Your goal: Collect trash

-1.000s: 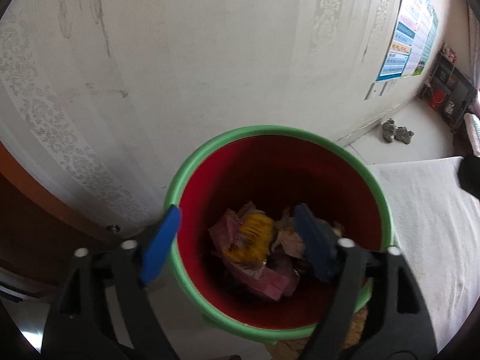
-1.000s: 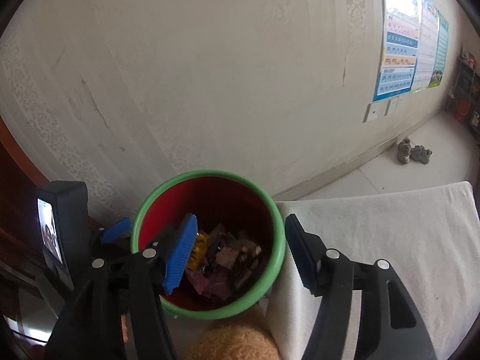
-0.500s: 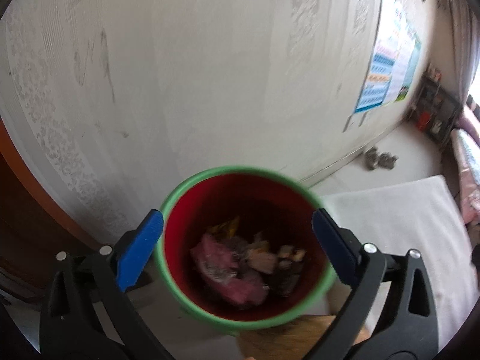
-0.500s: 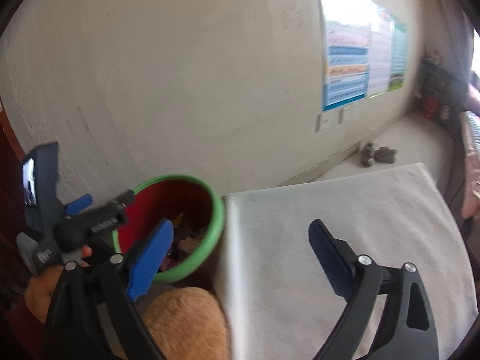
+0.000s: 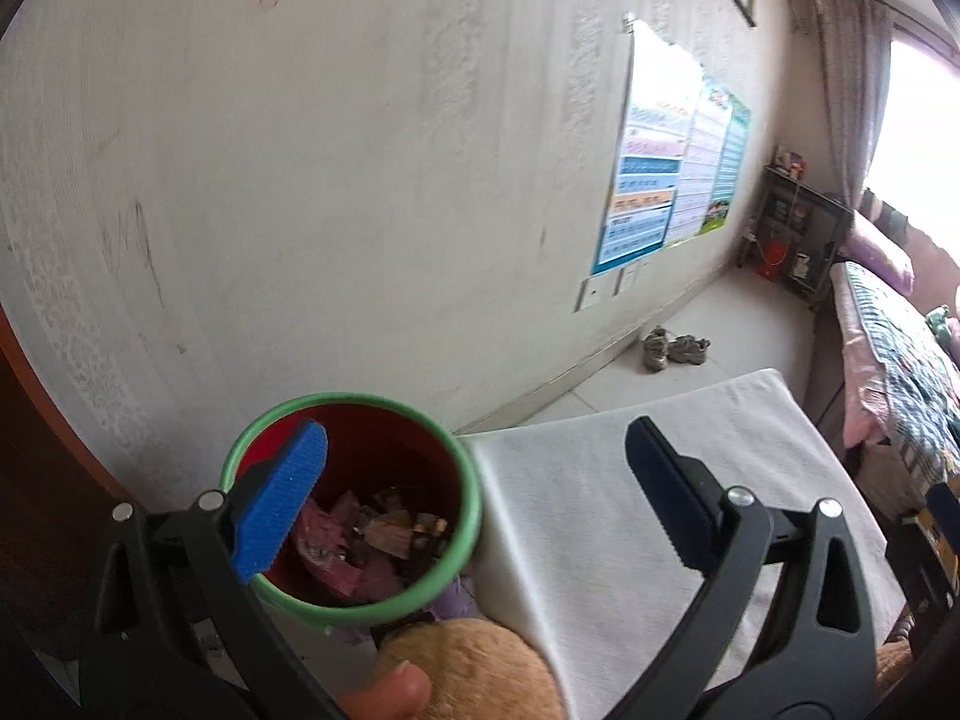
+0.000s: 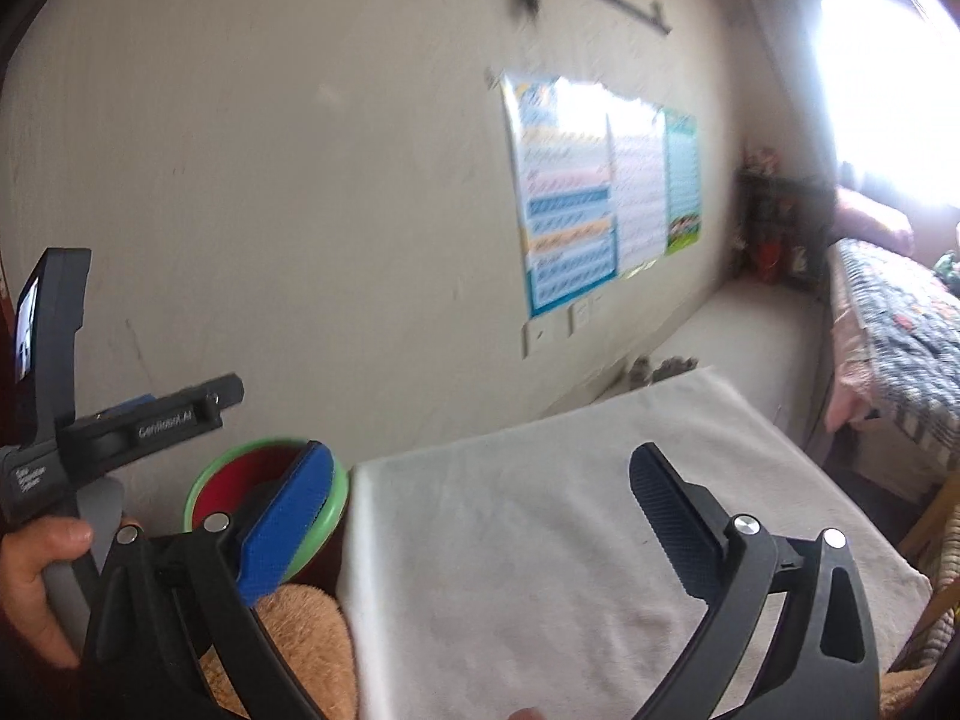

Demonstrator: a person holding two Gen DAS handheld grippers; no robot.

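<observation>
A red bin with a green rim (image 5: 468, 498) stands against the wall, holding crumpled pink, brown and yellow trash (image 5: 360, 540). My left gripper (image 5: 474, 498) hovers above and in front of the bin, open, with nothing between its blue pads (image 5: 282, 498). In the right wrist view the bin (image 6: 201, 489) sits at the lower left, partly behind one blue pad (image 6: 288, 522). My right gripper (image 6: 477, 519) hangs over the white cloth surface (image 6: 540, 570); its jaws are opening and hold nothing. A hand (image 6: 36, 564) grips the left gripper's black body (image 6: 150, 420).
The white cloth surface (image 5: 630, 540) lies right of the bin, with a tan plush thing (image 5: 474, 666) in front. A poster (image 5: 660, 180) hangs on the wall, shoes (image 5: 672, 348) lie on the floor, and a shelf (image 5: 792, 240) and a bed (image 5: 888, 348) stand far right.
Both grippers have pulled up and back from the bin, which now looks smaller. Both sets of jaws have widened. The right view has swung right over the white cloth.
</observation>
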